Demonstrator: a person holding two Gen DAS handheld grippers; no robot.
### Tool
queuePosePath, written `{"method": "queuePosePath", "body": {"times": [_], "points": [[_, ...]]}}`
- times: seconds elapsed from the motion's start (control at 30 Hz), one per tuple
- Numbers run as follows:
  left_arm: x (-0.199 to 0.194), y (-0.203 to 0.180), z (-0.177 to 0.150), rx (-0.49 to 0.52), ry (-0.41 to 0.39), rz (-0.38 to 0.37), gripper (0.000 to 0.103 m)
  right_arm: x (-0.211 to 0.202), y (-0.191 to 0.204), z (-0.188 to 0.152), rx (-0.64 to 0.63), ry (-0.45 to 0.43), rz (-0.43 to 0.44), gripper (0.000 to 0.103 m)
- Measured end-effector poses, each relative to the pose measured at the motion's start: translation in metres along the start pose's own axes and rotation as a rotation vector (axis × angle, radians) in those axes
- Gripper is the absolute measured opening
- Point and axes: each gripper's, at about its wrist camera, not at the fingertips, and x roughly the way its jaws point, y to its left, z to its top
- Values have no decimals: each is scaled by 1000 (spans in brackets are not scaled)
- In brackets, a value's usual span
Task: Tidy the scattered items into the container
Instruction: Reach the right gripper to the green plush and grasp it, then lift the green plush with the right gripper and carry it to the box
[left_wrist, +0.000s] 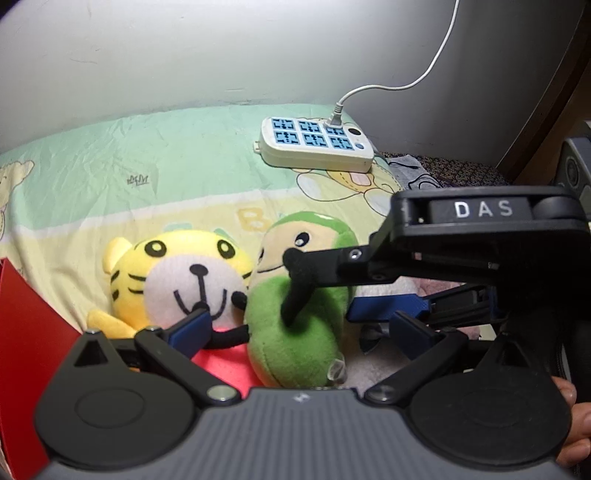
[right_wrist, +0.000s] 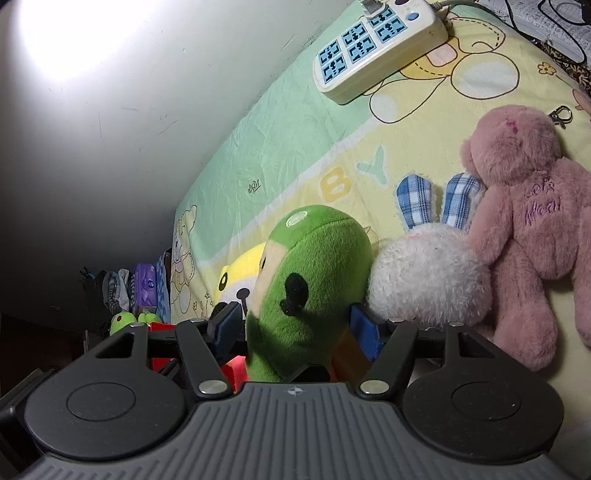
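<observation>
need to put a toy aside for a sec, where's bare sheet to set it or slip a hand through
Bare sheet runs between the wall and the yellow tiger, left of the power strip. Crowded along the front: green plush, white bunny and pink bear sit packed together.

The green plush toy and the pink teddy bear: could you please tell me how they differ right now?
The green plush toy stands upright between the right gripper's fingers; the pink teddy bear lies flat on the bedsheet, untouched. The green one has short, smooth pile, the pink one long shaggy fur with stitched lettering. Both are soft toys.
</observation>
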Motion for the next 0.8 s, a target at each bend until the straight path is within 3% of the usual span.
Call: {"method": "queuePosePath", "body": {"times": [0.13,0.27,0.43,0.8], "points": [[4,-1,1,9,0,-9,100,3,-4,2,3,3,-1,61],[15,1,2,-7,30,-33,87,0,-11,2,10,8,29,54],[18,1,-2,-22,45,-35,81,-7,-16,-5,25,9,62,51],[-31,-13,-17,-64,-5,-109,78,-48,-16,-39,-5,-27,146,50]]}}
